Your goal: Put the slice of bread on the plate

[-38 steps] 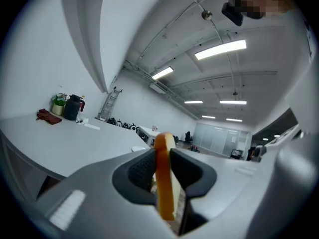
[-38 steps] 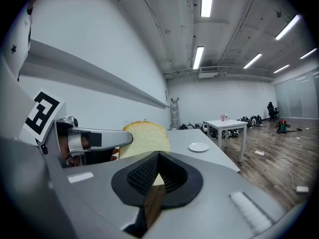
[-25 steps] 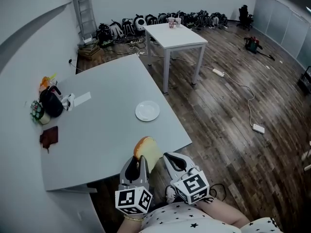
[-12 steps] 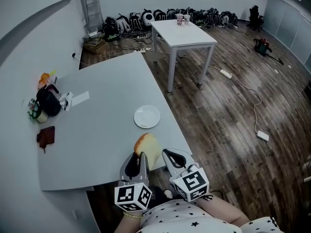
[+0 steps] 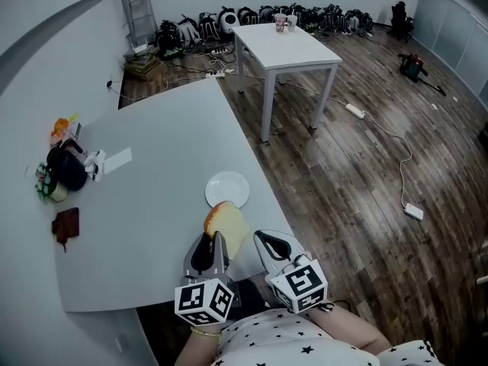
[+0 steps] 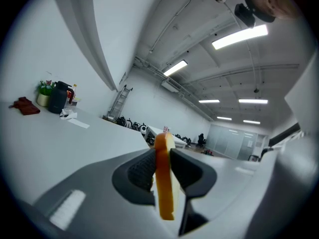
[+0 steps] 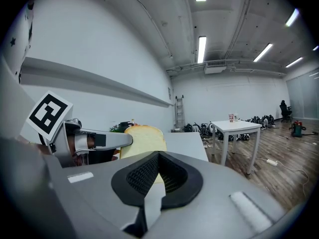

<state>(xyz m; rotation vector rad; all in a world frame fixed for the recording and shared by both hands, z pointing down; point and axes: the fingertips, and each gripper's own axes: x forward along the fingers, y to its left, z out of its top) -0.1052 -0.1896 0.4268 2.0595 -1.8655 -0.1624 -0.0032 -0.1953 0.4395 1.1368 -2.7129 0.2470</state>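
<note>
Head view: the left gripper is pinching the slice of bread upright at lower centre, just under the plate. The right gripper is sitting closed, empty. Best tilting the slice flat over the plate before letting go.

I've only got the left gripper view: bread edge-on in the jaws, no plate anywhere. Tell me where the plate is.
Observer: From the head view, the white plate lies on the grey table just beyond the slice of bread, near the table's right edge.
Operator: Report what's on it.
Observer: Nothing; the plate is bare.
Operator: Check the right gripper.
Observer: The right gripper has its jaws together with nothing between them, beside the bread on its right.
</note>
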